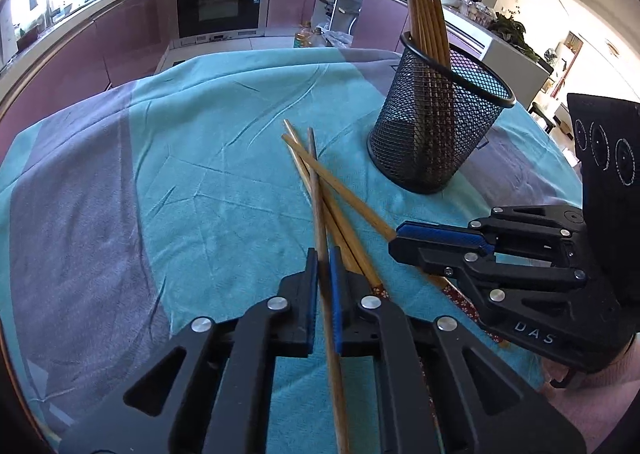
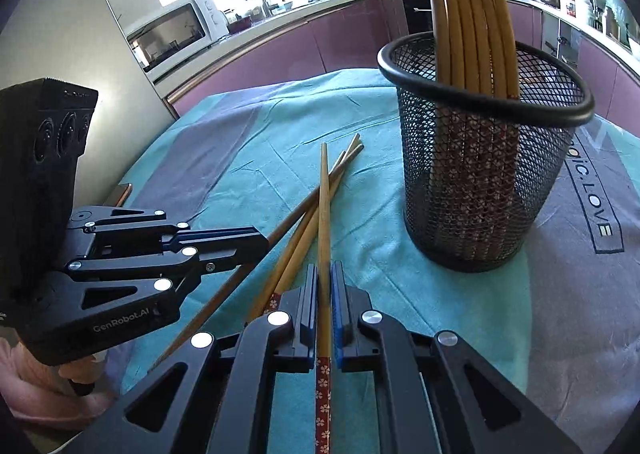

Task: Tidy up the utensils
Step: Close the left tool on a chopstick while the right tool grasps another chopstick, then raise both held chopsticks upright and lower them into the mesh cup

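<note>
Several wooden chopsticks lie crossed on the teal cloth (image 1: 200, 181). My left gripper (image 1: 323, 254) is shut on one chopstick (image 1: 318, 197) that runs between its fingers. My right gripper (image 2: 324, 270) is shut on another chopstick (image 2: 324, 205) with a red flowered end. The right gripper also shows in the left wrist view (image 1: 394, 240), over a chopstick. The left gripper also shows in the right wrist view (image 2: 262, 244). Two more chopsticks (image 2: 308, 221) lie loose between them. A black mesh cup (image 1: 436, 121), also in the right wrist view (image 2: 484, 149), holds several upright chopsticks (image 2: 468, 13).
The table's cloth has grey patches (image 1: 76, 213) and printed letters (image 2: 592, 197). Kitchen counters, an oven (image 1: 220, 1) and a microwave (image 2: 176, 29) stand behind the table. A phone (image 2: 120, 193) lies at the table's left edge.
</note>
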Demonstrator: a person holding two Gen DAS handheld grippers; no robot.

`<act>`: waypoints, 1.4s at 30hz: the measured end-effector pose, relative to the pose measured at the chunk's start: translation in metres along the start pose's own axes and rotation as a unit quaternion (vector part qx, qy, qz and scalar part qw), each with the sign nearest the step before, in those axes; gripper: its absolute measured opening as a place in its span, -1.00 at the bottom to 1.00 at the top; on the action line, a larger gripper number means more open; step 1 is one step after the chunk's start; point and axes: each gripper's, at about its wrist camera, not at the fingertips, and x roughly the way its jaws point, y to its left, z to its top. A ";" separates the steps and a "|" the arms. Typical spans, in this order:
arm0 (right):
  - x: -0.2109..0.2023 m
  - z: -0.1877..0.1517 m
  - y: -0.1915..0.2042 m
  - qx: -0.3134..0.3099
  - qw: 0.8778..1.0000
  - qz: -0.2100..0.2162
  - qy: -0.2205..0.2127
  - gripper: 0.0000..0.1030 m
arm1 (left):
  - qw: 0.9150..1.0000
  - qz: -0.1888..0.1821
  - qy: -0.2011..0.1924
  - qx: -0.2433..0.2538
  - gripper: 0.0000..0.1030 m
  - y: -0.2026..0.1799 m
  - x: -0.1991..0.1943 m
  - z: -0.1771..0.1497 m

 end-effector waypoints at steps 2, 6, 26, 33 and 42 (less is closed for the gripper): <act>0.004 0.002 0.000 0.000 1.000 -0.005 0.005 -0.84 | 1.000 0.001 0.006 -0.001 -0.85 0.001 0.006 0.002; 0.008 0.004 -0.001 -0.004 1.000 -0.005 0.009 -0.83 | 1.000 -0.009 0.012 -0.002 -0.77 0.007 0.011 0.005; -0.035 0.005 -0.002 -0.012 0.999 0.016 -0.045 -0.89 | 0.999 -0.018 -0.030 -0.002 -0.86 0.002 -0.018 0.019; -0.069 0.005 -0.009 -0.014 0.996 0.021 -0.080 -0.88 | 0.997 -0.045 -0.064 0.004 -0.86 -0.001 -0.052 0.026; -0.101 0.011 -0.016 -0.008 0.992 0.031 -0.119 -0.88 | 0.992 -0.073 -0.101 0.012 -0.86 -0.004 -0.090 0.031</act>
